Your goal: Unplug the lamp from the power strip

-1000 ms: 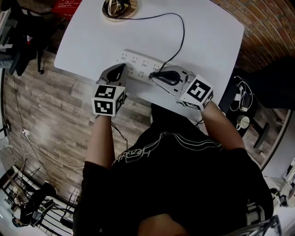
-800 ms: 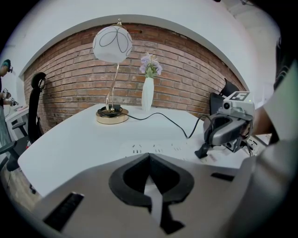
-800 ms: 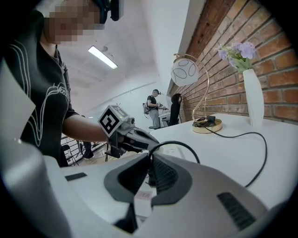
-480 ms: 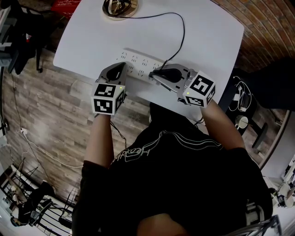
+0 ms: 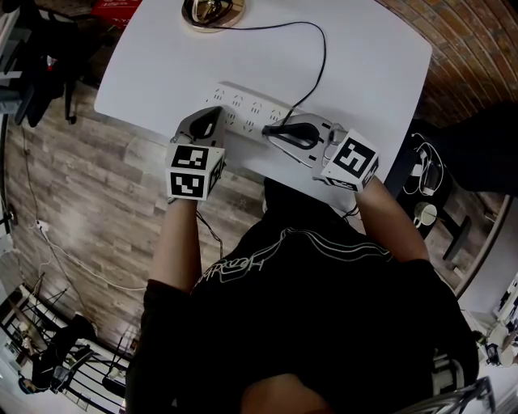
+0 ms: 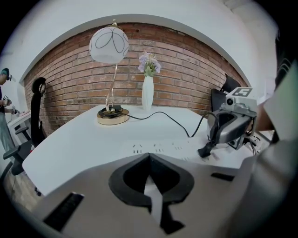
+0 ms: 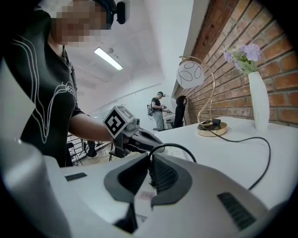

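A white power strip [image 5: 243,107] lies along the near side of the white table [image 5: 364,57]. The lamp's black cable [image 5: 322,57] runs from the gold lamp base [image 5: 209,10] to a black plug [image 6: 205,150] at the strip's right part. My right gripper [image 5: 273,132] is shut on that plug, and the cable loops out of its jaws [image 7: 150,160]. My left gripper [image 5: 212,121] is shut with nothing in it, its tip at the strip's front left edge; in the left gripper view [image 6: 149,157] the strip [image 6: 163,148] lies just ahead. Whether the plug has left its socket I cannot tell.
The globe-shaded lamp [image 6: 109,44] and a white vase [image 6: 147,93] with flowers stand at the table's far side by a brick wall. The table's front edge runs just under both grippers. Chairs and clutter stand on the wood floor [image 5: 73,202]; people [image 7: 159,111] stand far off.
The left gripper has edged a little forward toward the strip's left end. The right gripper has stayed shut on the plug with hardly any shift.
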